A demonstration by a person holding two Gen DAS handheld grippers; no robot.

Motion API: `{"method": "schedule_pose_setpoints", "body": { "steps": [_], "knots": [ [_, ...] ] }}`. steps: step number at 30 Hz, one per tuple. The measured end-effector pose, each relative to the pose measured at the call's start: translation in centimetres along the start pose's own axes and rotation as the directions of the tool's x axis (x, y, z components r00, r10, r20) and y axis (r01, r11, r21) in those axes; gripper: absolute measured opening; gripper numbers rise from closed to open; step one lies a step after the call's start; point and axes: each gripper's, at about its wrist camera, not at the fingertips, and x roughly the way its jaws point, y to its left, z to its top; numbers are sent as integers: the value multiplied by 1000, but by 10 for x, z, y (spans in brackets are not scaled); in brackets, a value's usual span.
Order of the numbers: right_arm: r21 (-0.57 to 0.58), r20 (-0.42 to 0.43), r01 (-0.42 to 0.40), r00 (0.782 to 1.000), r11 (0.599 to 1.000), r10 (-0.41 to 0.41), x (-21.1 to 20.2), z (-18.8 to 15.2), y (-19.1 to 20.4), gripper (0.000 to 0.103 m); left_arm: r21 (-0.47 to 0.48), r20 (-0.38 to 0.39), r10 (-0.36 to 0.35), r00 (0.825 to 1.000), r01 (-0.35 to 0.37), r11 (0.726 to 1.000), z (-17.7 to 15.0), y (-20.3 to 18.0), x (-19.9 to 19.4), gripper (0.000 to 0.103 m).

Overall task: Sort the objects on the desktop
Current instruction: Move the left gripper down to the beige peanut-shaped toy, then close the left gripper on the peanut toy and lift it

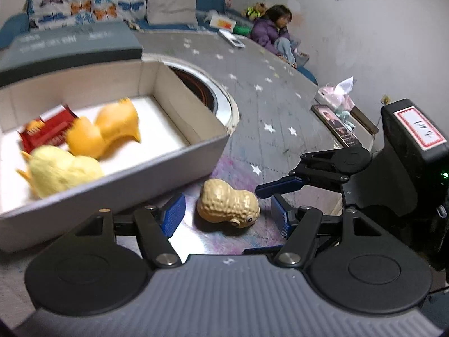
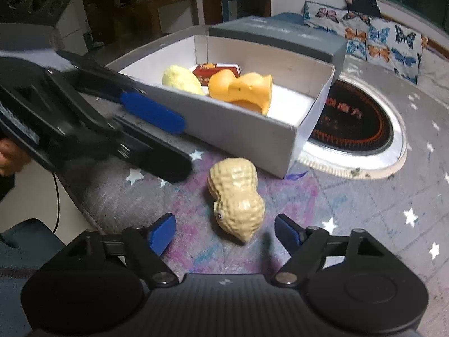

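A tan peanut-shaped toy lies on the grey star-patterned mat beside the grey box. It also shows in the right wrist view. My left gripper is open, its blue pads on either side of the peanut. My right gripper is open too, fingers flanking the peanut's near end. The box holds an orange duck toy, a pale yellow toy and a red packet. The right gripper shows in the left wrist view; the left gripper shows in the right wrist view.
A round inset burner lies just behind the box. The box's grey lid leans behind it. A tissue pack and a framed photo stand at the table's right edge. A child sits on the far sofa.
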Motion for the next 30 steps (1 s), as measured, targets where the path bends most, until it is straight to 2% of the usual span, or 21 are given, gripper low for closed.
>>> {"method": "schedule_pose_setpoints", "body": {
  "steps": [3,10,13,17,23,27,30],
  "knots": [
    [11,-4,-4,1000,1000,4,4,-4,-2,66,-10,-20,-9,1000,9,1000,3,2,15,66],
    [35,-11,-8,1000,999,8,12,-7,-7,55,-34,-76,-21,997,18,999,3,9,41,66],
    [17,-7,1,1000,1000,-1,11,-6,-5,46,-32,-86,-23,996,21,999,0,8,45,66],
    [4,-1,4,1000,1000,-4,7,-4,-2,44,-29,-91,-25,996,22,999,-3,6,46,62],
    [-14,8,7,1000,1000,-7,1,-1,2,42,-19,-80,-15,997,13,1000,-5,2,40,62],
    [-26,13,9,1000,1000,-9,-3,1,5,42,-15,-49,-9,999,8,1000,-1,-2,27,61],
    [-43,33,9,999,999,-8,-1,16,4,42,-4,-11,3,1000,-3,1000,7,-5,10,61]
  ]
}}
